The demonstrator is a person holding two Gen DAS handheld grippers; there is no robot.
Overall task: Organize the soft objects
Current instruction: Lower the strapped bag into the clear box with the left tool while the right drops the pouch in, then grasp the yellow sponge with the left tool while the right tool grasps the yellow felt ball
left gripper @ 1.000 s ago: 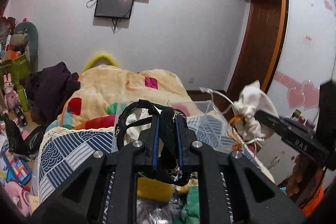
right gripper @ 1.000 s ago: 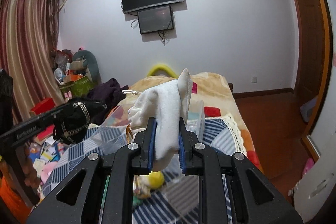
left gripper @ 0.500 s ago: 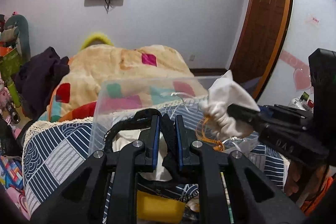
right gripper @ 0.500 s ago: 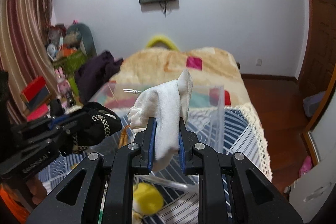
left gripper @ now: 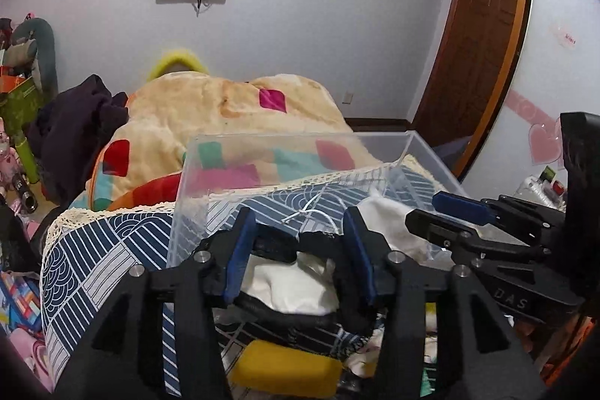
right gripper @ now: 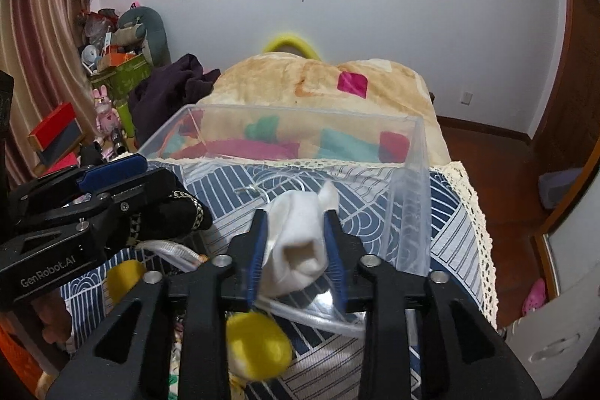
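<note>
A clear plastic box [left gripper: 300, 141] stands on the patterned bedspread; it also shows in the right wrist view [right gripper: 408, 197]. My left gripper [left gripper: 298, 257] is open over the box's near edge, with a black chained pouch [left gripper: 285, 250] and white cloth [left gripper: 288, 283] lying loose between its fingers. In the right wrist view the black pouch [right gripper: 176, 216] sits under the left gripper [right gripper: 112, 175]. My right gripper [right gripper: 294, 242] is open around a white cloth bag [right gripper: 300, 242] inside the box. In the left wrist view the right gripper [left gripper: 446, 212] is at the right.
A yellow soft ball [right gripper: 258, 351] and a yellow sponge [left gripper: 285, 370] lie on the bedspread [left gripper: 112, 250] below the grippers. A beige quilt [left gripper: 232, 107] and dark clothes [left gripper: 75, 126] lie behind the box. Toys clutter the left floor [right gripper: 108, 77]. A wooden door [left gripper: 476, 62] is on the right.
Both grippers came down to the clear box and opened. The black pouch and the white bag, held shut before, now sit loosely between spread fingers.
</note>
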